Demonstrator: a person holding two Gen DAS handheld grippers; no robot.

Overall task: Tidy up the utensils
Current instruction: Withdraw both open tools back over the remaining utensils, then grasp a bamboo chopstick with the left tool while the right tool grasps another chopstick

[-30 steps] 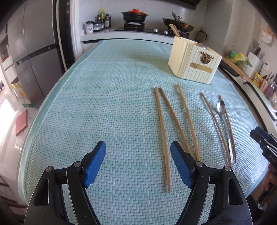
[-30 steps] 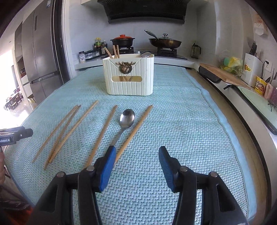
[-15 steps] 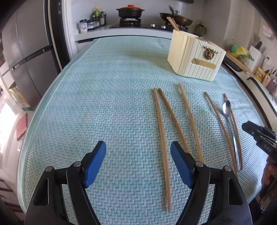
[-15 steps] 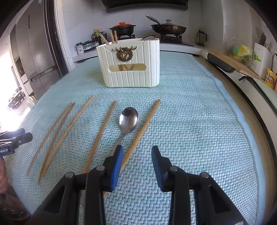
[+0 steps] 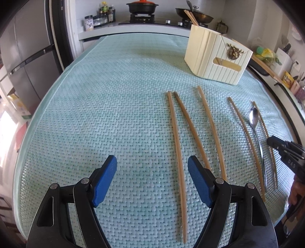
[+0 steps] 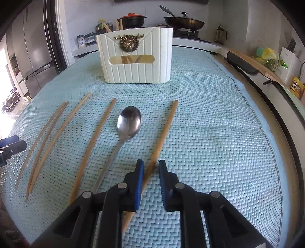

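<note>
Several wooden chopsticks and a metal spoon (image 6: 129, 120) lie in a row on the teal woven mat (image 6: 209, 145). A cream utensil holder (image 6: 136, 57) with chopsticks standing in it is behind them; it also shows in the left wrist view (image 5: 219, 59). My right gripper (image 6: 150, 167) is low over the rightmost chopstick (image 6: 162, 137), its jaws narrowed to either side of the stick with a small gap left. My left gripper (image 5: 152, 171) is wide open and empty, just left of the leftmost chopstick (image 5: 176, 137). The spoon (image 5: 254, 118) lies far right there.
A stove with a red-lidded pot (image 6: 133, 18) and a wok (image 6: 184, 22) stands behind the mat. A fridge (image 5: 24, 57) is at the left. A counter with a cutting board (image 6: 253, 61) and packets runs along the right edge.
My right gripper has moved forward and down over the rightmost chopstick while its jaws narrowed around it. My left gripper has drifted forward a little and stayed wide open.
</note>
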